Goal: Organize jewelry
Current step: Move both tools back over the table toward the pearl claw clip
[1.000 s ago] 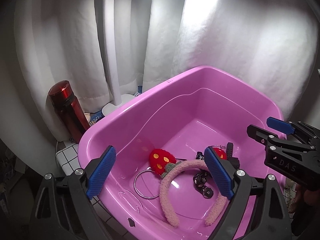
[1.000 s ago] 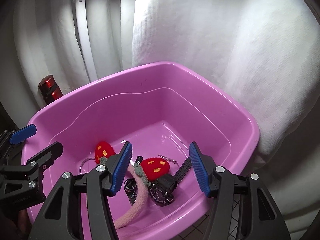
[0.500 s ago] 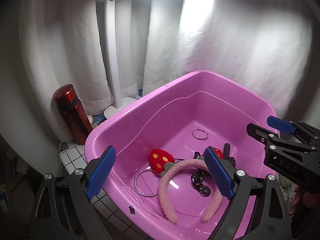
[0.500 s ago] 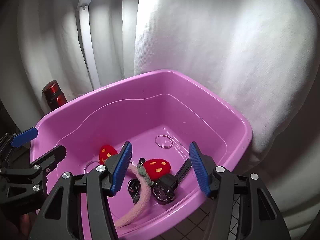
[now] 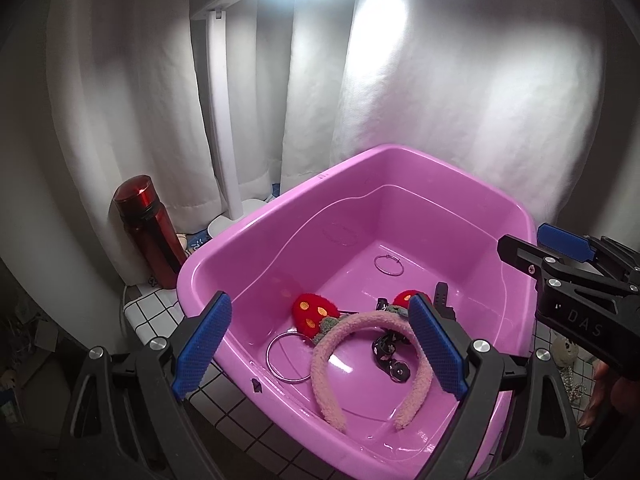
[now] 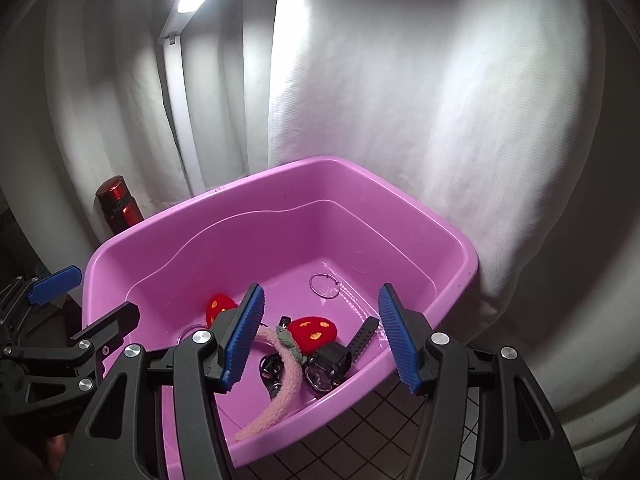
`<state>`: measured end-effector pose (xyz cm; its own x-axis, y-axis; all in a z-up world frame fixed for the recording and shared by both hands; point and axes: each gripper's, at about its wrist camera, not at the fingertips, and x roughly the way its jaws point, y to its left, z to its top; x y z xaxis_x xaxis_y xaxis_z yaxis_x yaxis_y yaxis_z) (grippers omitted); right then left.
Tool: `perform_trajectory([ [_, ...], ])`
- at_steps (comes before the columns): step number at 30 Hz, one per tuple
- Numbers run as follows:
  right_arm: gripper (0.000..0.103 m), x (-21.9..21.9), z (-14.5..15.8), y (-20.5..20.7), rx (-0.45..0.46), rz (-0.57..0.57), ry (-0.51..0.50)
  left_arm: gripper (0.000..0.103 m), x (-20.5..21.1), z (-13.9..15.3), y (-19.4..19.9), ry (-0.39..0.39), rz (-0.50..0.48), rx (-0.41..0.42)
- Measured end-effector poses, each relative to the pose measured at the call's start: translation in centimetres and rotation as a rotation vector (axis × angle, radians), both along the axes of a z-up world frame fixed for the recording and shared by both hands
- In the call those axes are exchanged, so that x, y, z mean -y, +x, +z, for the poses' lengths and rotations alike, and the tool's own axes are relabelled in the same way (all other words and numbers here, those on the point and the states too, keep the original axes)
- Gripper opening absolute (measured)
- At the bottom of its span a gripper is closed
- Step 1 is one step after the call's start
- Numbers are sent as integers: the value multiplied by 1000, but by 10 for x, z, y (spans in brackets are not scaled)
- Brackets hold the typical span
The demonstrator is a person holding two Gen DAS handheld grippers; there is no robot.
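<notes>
A pink plastic basin point(image 5: 256, 216) point(image 6: 448, 304) holds the jewelry. Inside lie a fuzzy pink headband point(image 5: 344, 336) point(image 6: 280, 392), two red strawberry clips point(image 5: 310, 312) point(image 6: 312, 330), a large silver ring point(image 5: 286, 358), a small silver hoop point(image 5: 389, 266) point(image 6: 324, 286), a black watch point(image 6: 336, 360) and dark beads point(image 5: 386, 350). My left gripper point(image 5: 320, 344) is open and empty above the basin's near edge. My right gripper point(image 6: 320, 336) is open and empty above the basin's near right side.
A red metal bottle point(image 5: 148, 232) point(image 6: 118, 204) stands left of the basin on a white tiled top point(image 5: 156, 312). A white lamp post point(image 5: 222, 128) rises behind the basin. White curtains point(image 5: 460, 100) hang all around the back.
Both grippers have pulled back and up from the basin, so more of it shows. The small silver hoop has come into view on the basin floor. Both grippers stay open.
</notes>
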<state>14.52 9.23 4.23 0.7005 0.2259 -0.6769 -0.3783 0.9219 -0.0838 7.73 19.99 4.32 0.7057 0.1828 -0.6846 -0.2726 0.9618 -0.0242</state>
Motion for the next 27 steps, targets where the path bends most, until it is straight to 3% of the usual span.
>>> perform_trajectory([
  [8,58,17,12,-22,26,-17,20,88,17,12,-12,4,-25,18],
  [13,63,39,17,-38,36,-59,49,94,35,20,-21,6,-59,39],
  [27,67,141,7,-101,24,-264,78,95,104,24,-32,-15,-216,33],
])
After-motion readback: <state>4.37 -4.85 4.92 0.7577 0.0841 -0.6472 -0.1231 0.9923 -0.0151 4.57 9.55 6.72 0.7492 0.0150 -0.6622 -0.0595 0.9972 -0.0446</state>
